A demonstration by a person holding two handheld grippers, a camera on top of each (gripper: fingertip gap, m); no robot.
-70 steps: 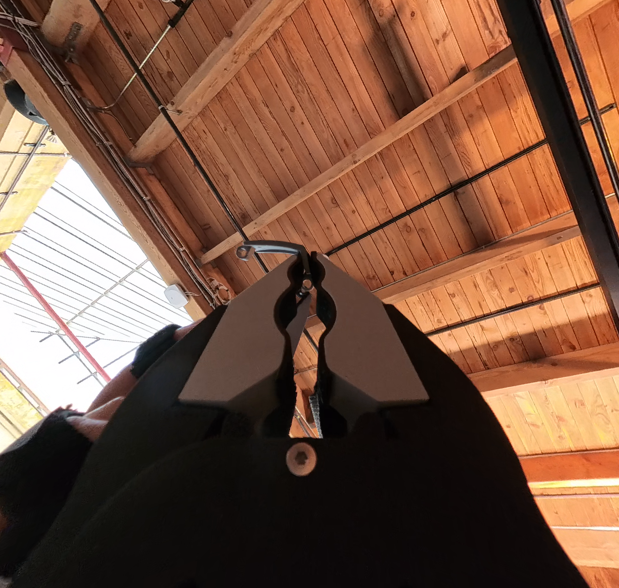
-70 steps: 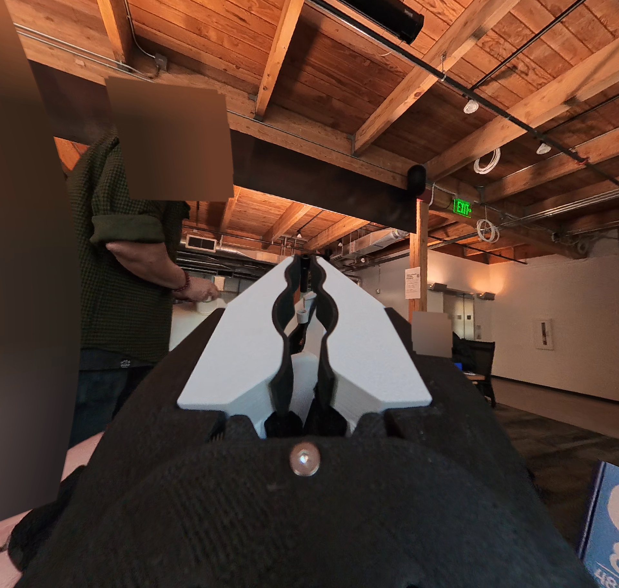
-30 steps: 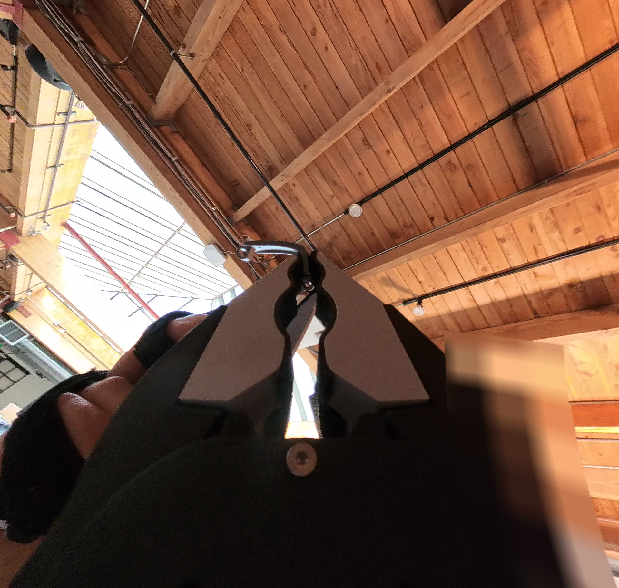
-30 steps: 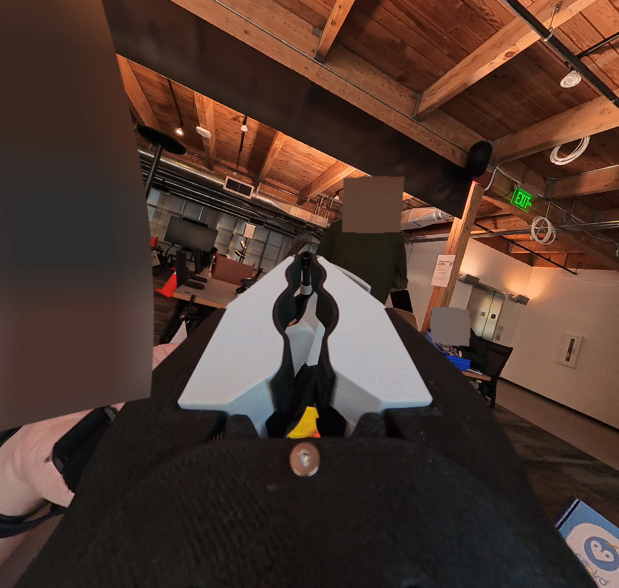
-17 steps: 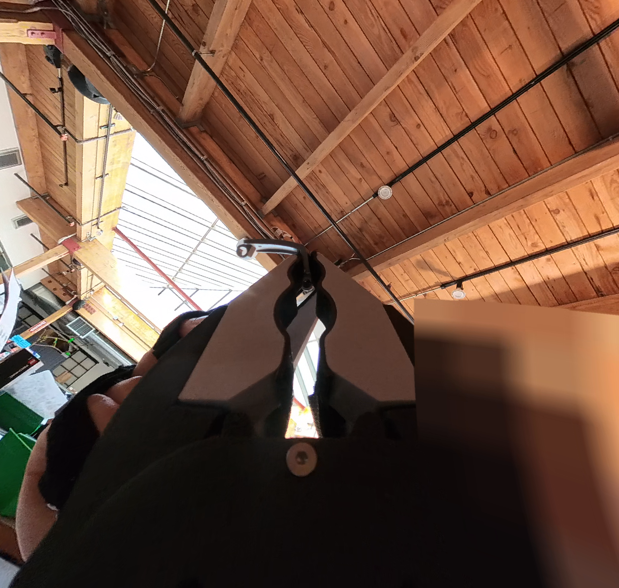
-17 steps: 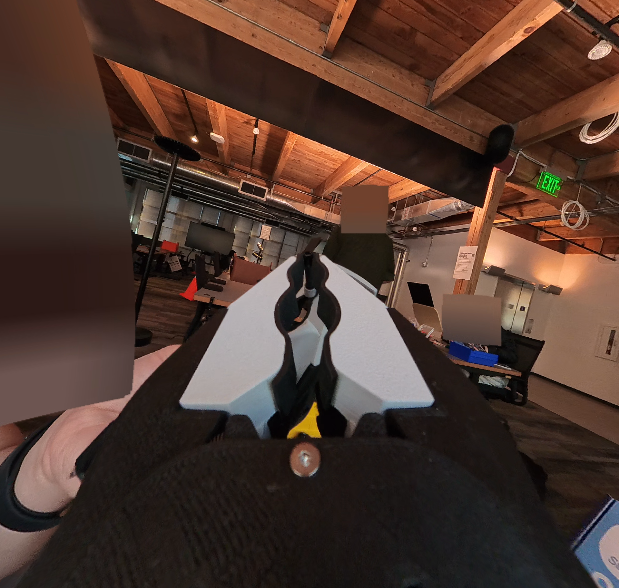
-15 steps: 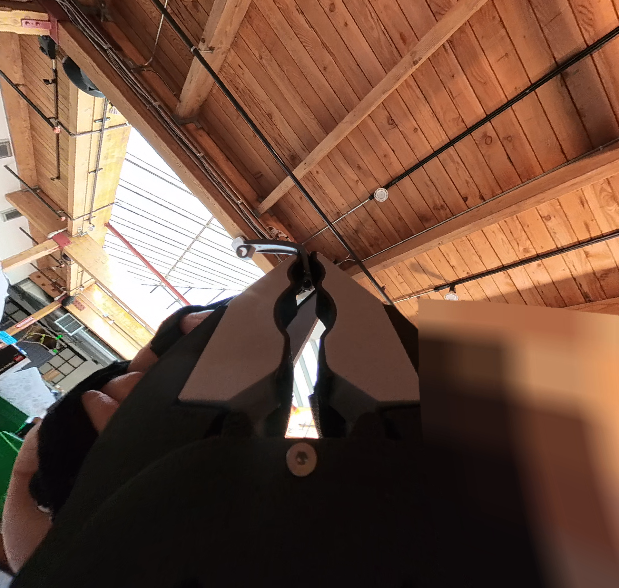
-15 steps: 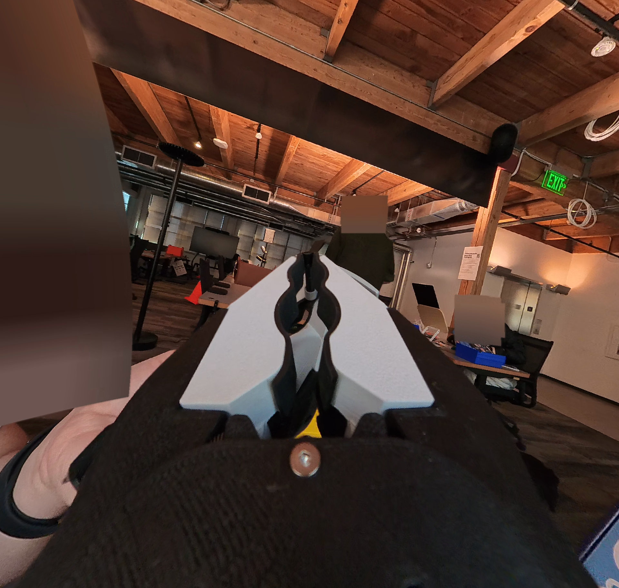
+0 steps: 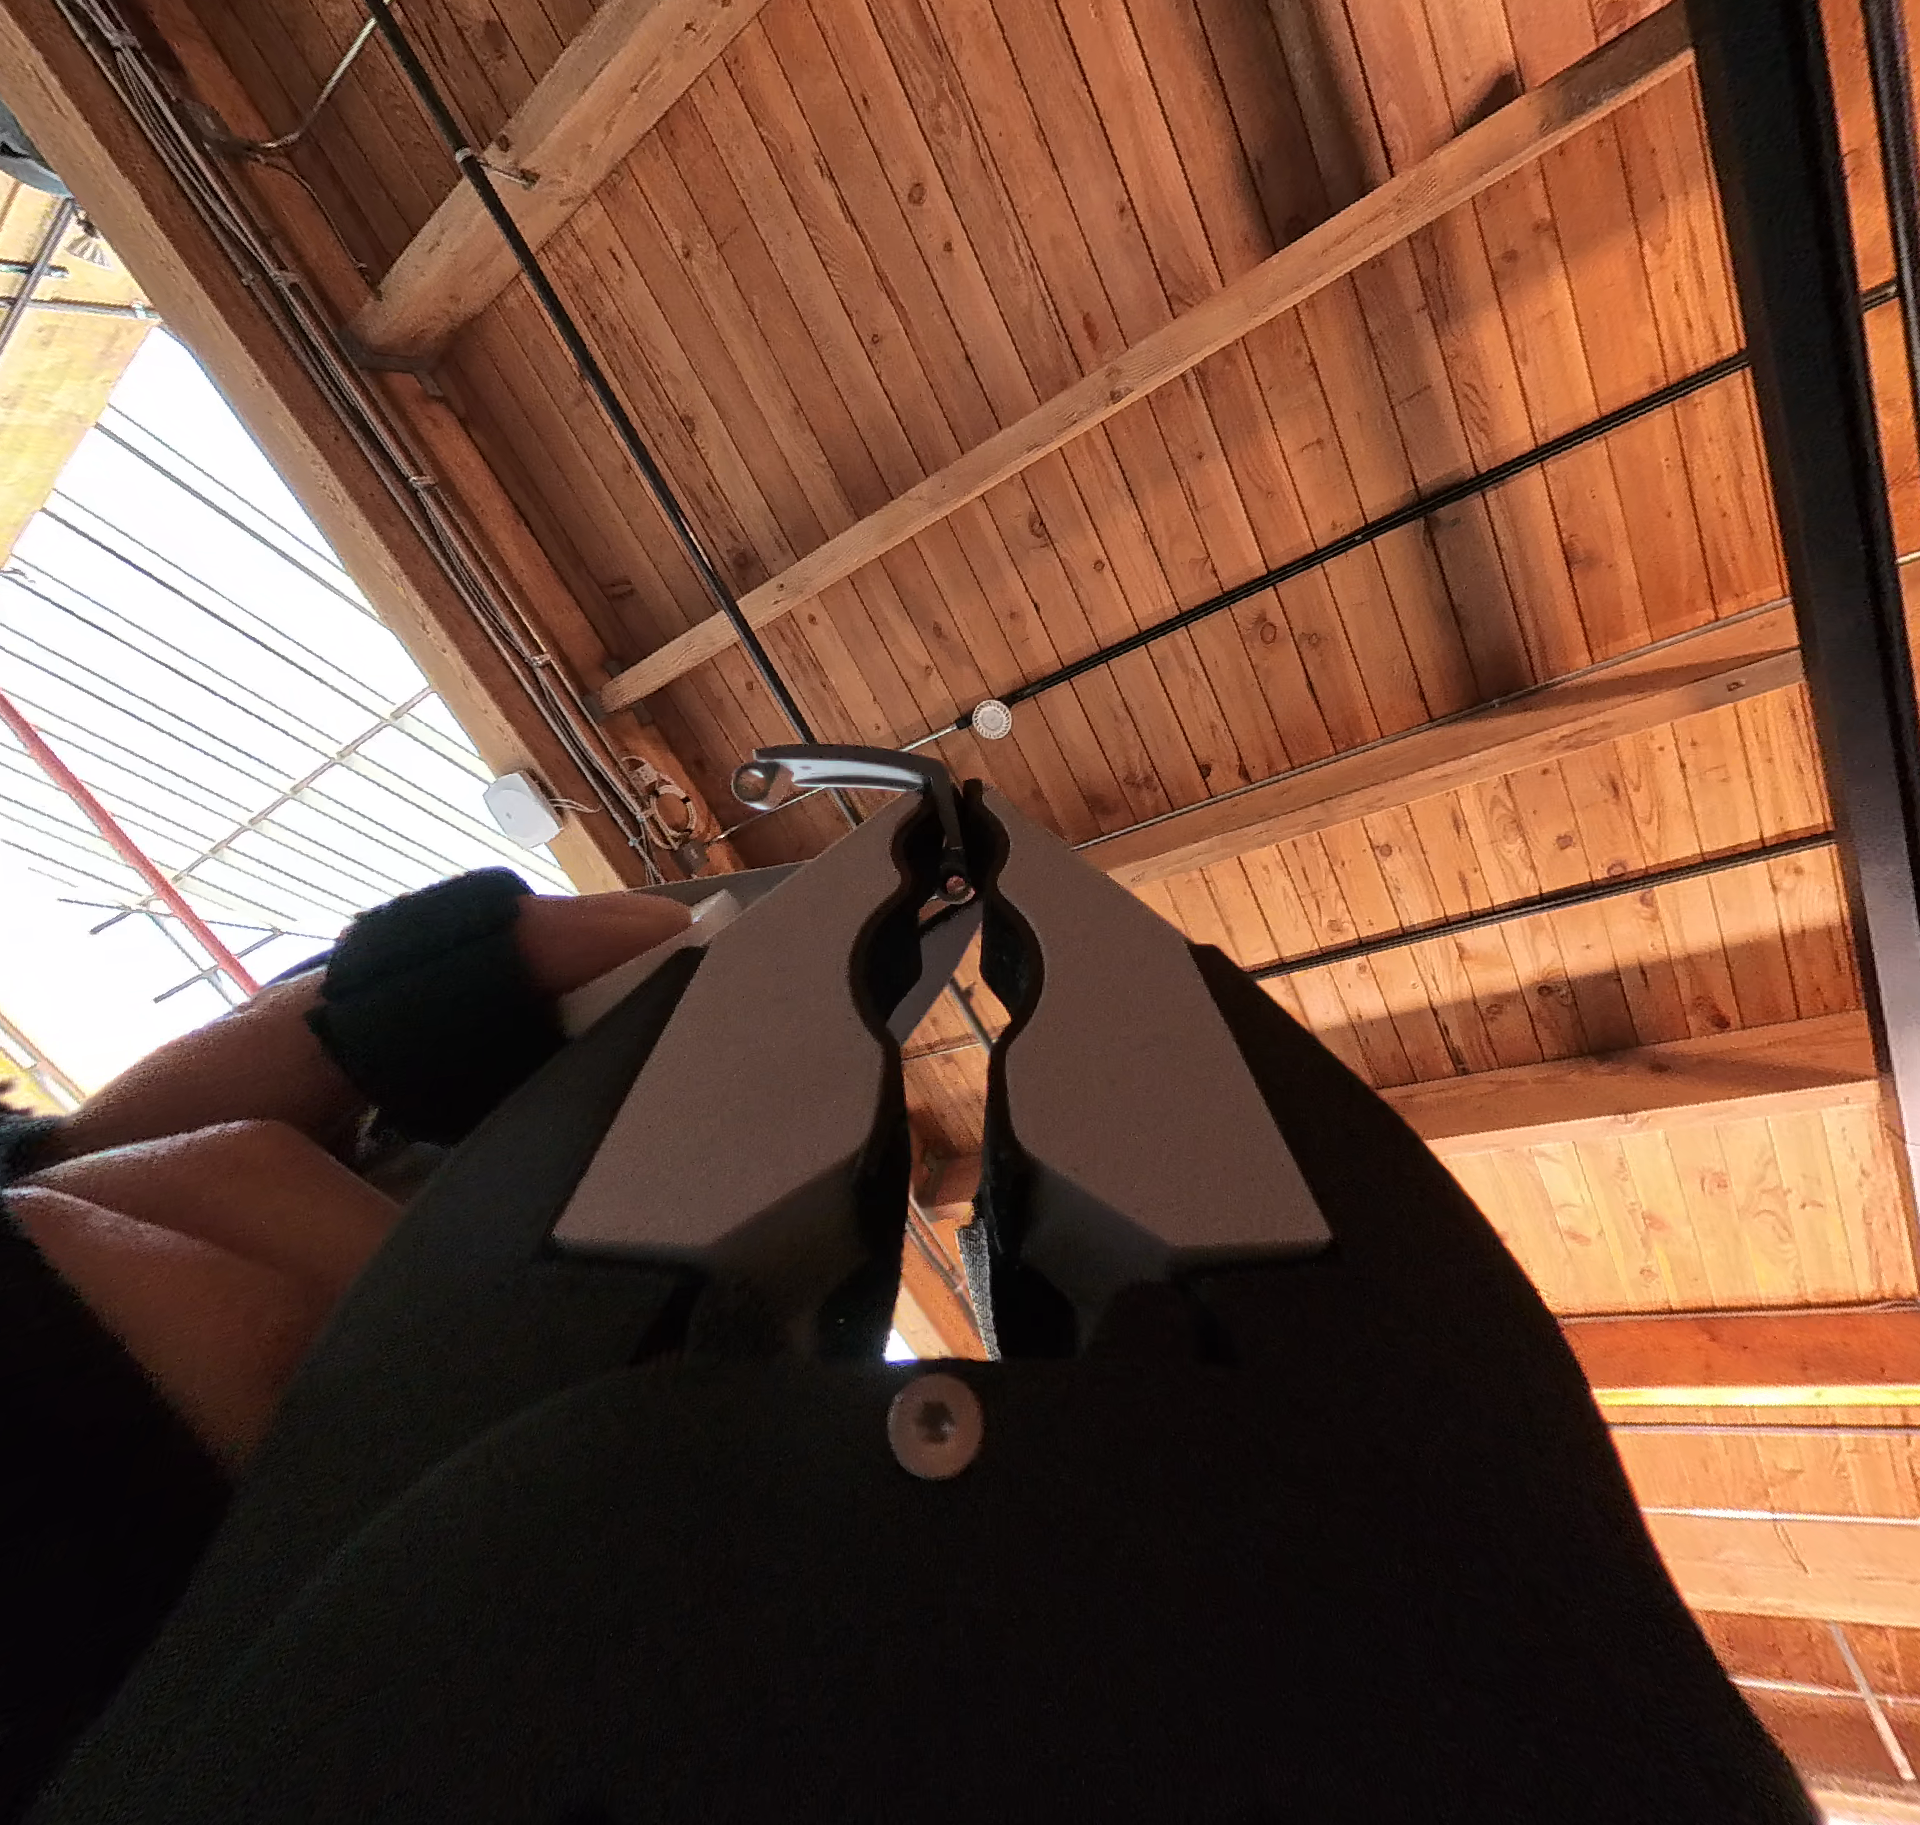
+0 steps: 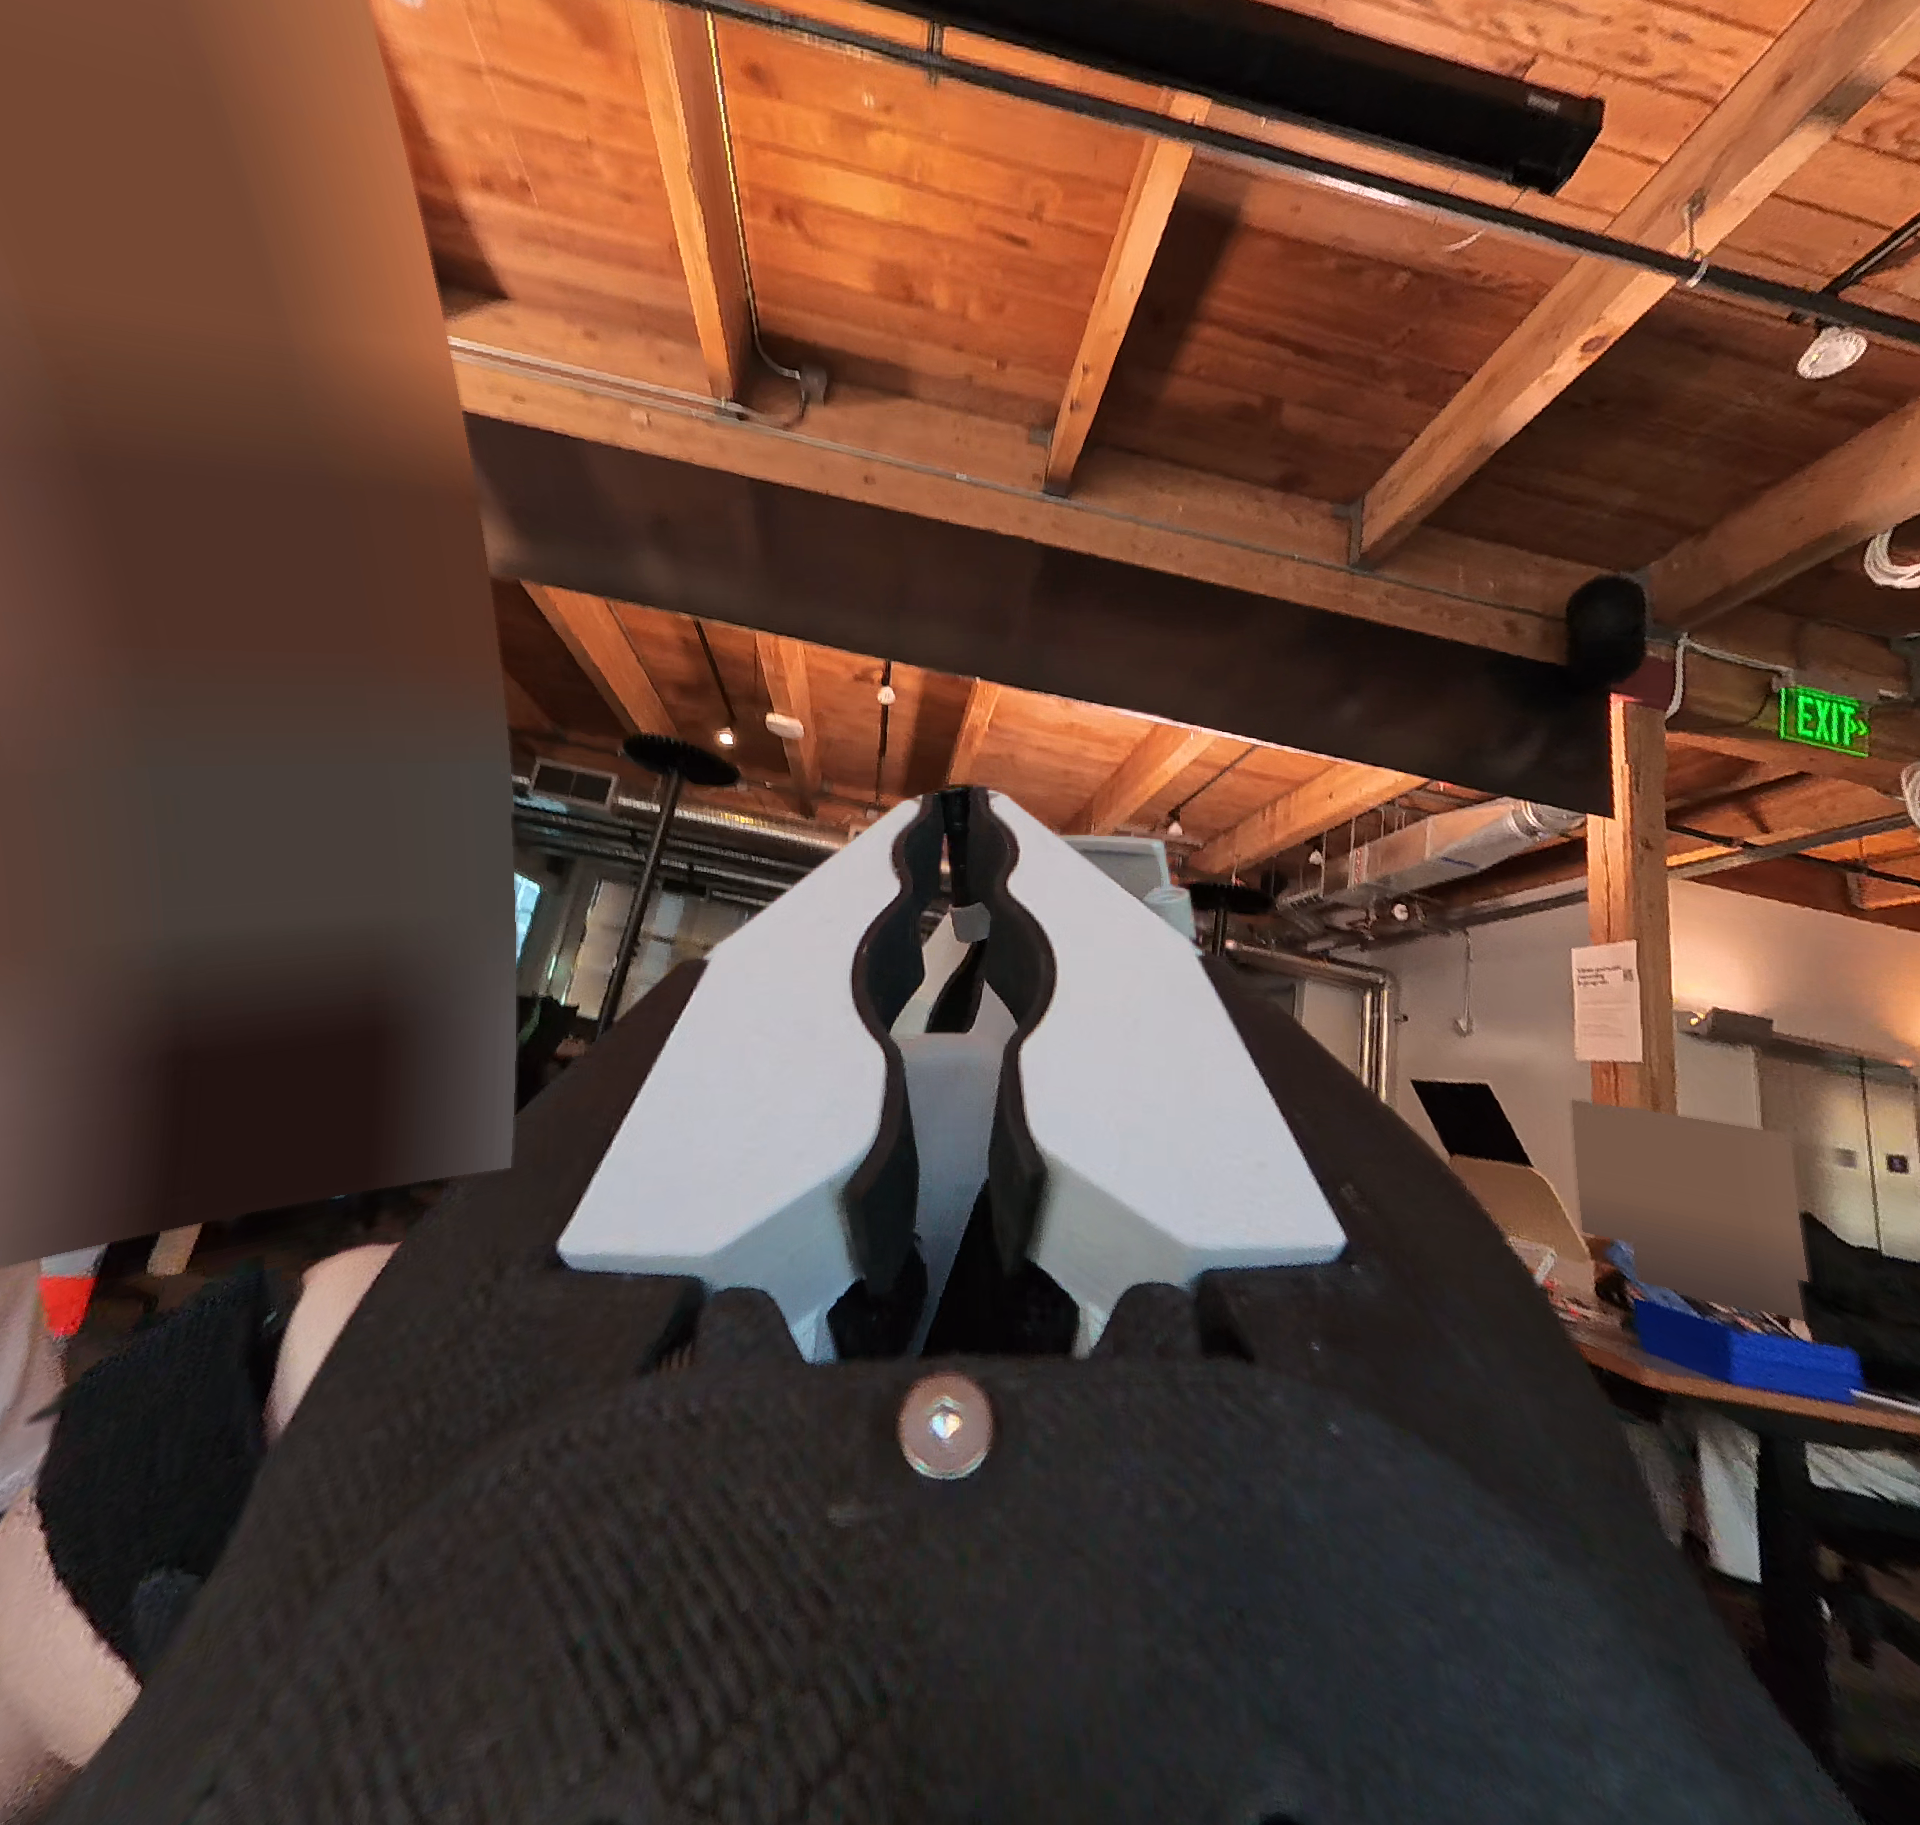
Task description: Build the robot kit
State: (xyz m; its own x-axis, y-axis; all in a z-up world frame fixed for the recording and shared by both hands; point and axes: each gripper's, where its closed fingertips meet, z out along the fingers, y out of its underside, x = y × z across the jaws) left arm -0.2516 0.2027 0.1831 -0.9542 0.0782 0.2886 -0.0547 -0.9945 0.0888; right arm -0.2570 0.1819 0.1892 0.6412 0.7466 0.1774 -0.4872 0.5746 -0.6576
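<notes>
My left gripper point(image 9: 961, 811) points up at the wooden ceiling and is shut on a small bent metal tool point(image 9: 831, 773). The tool's short leg is pinched at the fingertips, and its long arm with a ring end sticks out to the left. A hand in a black fingerless glove point(image 9: 416, 986) holds the gripper's left side. My right gripper point(image 10: 961, 807) is shut on a thin black rod with a pale band point(image 10: 964, 876). The rod runs back between the white fingers point(image 10: 769, 1048). What lies behind the fingers is unclear.
Overhead are wooden beams point(image 9: 1143, 362), a black rail point(image 9: 1787, 425) and a bright skylight point(image 9: 208, 632). The right wrist view shows an office: a wooden post point(image 10: 1631, 892), a floor lamp point(image 10: 681, 767), a desk with a blue box point(image 10: 1745, 1354), and a green lit sign point(image 10: 1823, 723). The tips of both grippers are at nearly the same place.
Both grippers swung while keeping their grip. The left view turned across the ceiling. The right view tilted up, and the person in the dark top and the yellow thing behind the fingers left view.
</notes>
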